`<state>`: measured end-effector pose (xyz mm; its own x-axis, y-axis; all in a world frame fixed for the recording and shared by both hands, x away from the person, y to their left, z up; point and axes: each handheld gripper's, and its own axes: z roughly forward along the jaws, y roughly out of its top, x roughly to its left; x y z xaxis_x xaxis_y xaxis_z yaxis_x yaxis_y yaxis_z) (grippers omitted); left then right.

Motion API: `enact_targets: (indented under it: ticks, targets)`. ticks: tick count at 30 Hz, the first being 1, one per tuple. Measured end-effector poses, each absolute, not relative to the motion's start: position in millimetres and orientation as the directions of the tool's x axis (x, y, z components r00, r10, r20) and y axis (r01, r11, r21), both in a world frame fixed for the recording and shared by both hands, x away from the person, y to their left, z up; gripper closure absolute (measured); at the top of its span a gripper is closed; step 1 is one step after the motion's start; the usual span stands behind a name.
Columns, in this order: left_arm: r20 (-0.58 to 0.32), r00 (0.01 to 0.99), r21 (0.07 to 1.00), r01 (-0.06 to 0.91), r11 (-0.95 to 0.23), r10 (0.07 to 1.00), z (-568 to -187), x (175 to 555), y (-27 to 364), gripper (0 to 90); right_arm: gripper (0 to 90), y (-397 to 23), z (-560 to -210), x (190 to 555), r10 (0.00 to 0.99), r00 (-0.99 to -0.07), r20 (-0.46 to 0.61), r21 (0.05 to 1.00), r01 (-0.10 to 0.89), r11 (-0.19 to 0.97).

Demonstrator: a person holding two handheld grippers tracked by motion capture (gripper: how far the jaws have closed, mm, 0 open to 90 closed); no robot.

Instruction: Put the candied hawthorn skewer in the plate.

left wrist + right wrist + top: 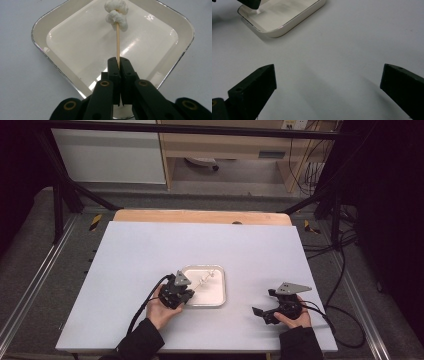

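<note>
A thin wooden skewer (118, 45) with white puffy pieces (116, 13) threaded on its far end is held over a square white tray (57, 32). My left gripper (118, 61) is shut on the skewer's near end, at the tray's left front corner (186, 296) in the high view, where the skewer (206, 279) reaches over the tray (217, 297). My right gripper (261, 312) rests low over the bare table at the front right, jaws wide open with nothing between them; its two fingers (253, 87) frame white tabletop.
The white tabletop (150, 250) has room all around the tray. A wooden strip (200, 216) runs along its far edge. Cables (345, 320) trail off the right side. The tray's corner (282, 27) lies at the upper left of the right gripper view.
</note>
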<state>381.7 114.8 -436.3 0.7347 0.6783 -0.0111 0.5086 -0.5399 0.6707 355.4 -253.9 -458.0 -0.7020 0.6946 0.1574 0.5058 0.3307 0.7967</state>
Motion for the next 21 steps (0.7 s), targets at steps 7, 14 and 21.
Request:
enact_targets:
  ticks: [7,14,21]
  targets:
    - [-0.011,0.728,0.658,0.521,-0.543,0.685,-439,382,113,87.8,1.1,-254,-458,355,0.695,-0.701,0.160,0.796,0.508,0.329]
    - [-0.014,0.725,0.660,0.524,-0.539,0.688,-438,382,115,84.6,1.1,-254,-458,355,0.694,-0.702,0.160,0.796,0.507,0.329]
    - [-0.022,0.731,0.678,0.513,-0.527,0.682,-429,380,122,69.5,1.1,-254,-458,355,0.695,-0.701,0.159,0.797,0.506,0.329]
